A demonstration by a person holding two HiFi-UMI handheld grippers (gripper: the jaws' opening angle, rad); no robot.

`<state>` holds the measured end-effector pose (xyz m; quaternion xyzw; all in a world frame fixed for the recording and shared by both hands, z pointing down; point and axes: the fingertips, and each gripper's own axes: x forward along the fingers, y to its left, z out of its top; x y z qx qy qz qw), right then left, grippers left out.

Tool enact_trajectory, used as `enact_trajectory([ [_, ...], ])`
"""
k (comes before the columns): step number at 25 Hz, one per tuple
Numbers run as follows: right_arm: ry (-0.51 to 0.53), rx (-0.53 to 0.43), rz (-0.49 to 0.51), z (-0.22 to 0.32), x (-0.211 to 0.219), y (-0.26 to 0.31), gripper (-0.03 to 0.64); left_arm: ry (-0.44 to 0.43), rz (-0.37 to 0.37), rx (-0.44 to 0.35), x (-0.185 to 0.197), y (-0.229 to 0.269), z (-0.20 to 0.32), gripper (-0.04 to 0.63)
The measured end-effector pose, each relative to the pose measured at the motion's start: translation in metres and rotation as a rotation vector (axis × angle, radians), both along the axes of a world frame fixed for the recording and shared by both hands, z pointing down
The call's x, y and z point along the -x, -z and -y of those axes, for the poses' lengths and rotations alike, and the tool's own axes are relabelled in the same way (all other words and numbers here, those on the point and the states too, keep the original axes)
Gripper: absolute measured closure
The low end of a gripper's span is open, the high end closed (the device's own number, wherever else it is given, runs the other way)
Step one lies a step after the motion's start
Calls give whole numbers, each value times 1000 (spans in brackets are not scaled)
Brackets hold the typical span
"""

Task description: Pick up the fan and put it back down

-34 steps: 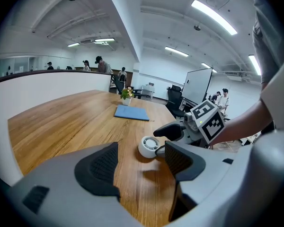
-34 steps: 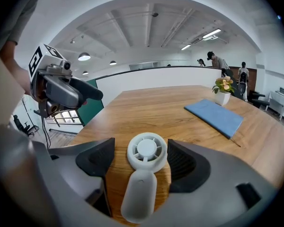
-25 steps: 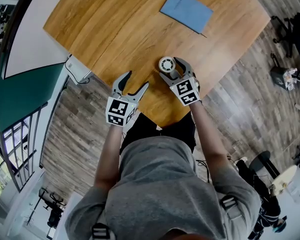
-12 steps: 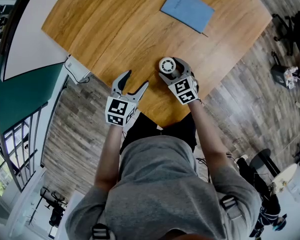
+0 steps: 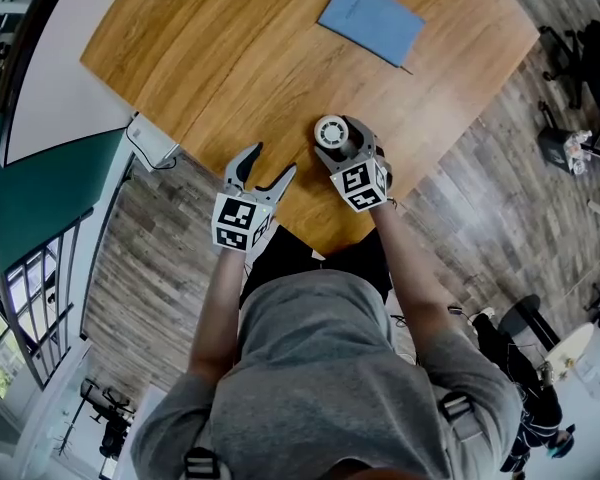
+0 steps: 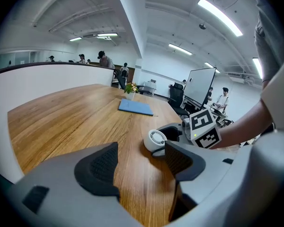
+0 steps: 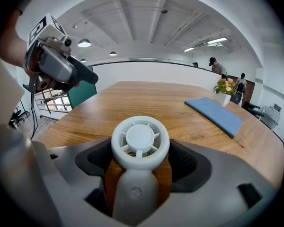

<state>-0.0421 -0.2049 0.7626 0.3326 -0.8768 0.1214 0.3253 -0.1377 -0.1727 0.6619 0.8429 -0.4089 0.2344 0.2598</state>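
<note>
Seemingly at the moment of the grab, the right gripper (image 5: 347, 140) has its jaws drawn in narrow around the small white fan (image 5: 332, 130), which sits on the wooden tabletop (image 5: 230, 58) close to the near edge, just ahead of the person's body. In the right gripper view the dark pads sit on either side of the fan's round grille and look to be touching it, while bare wood shows between the jaws and the slimmer handle below. The fan appears not yet lifted, since the left gripper view shows it resting on the wood with its shadow tight beneath. The left gripper (image 5: 272, 160) hangs beside it at the tabletop's edge, jaws wide apart with nothing between them. To do this step well, the squeeze should probably be firm but light, as the grille ring looks like thin plastic. The lift is best kept straight up and low, with the fan level, so it can go back down on the same spot without tipping. A blue notebook (image 5: 371, 20) lies well apart at the far side. No brand or lettering can be read. The fan's handle bears only a small round embossed mark (image 7: 136, 191), too faint to make out, and the gripper cubes carry black-and-white square markers (image 5: 359, 184), not text.
</note>
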Motion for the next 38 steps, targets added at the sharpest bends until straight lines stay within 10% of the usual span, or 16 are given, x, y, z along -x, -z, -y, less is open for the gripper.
enact_trajectory([
  [38,-40,-17,-7,-24,-25,33,245,-106,-42,-98,-7,66,-54,285],
])
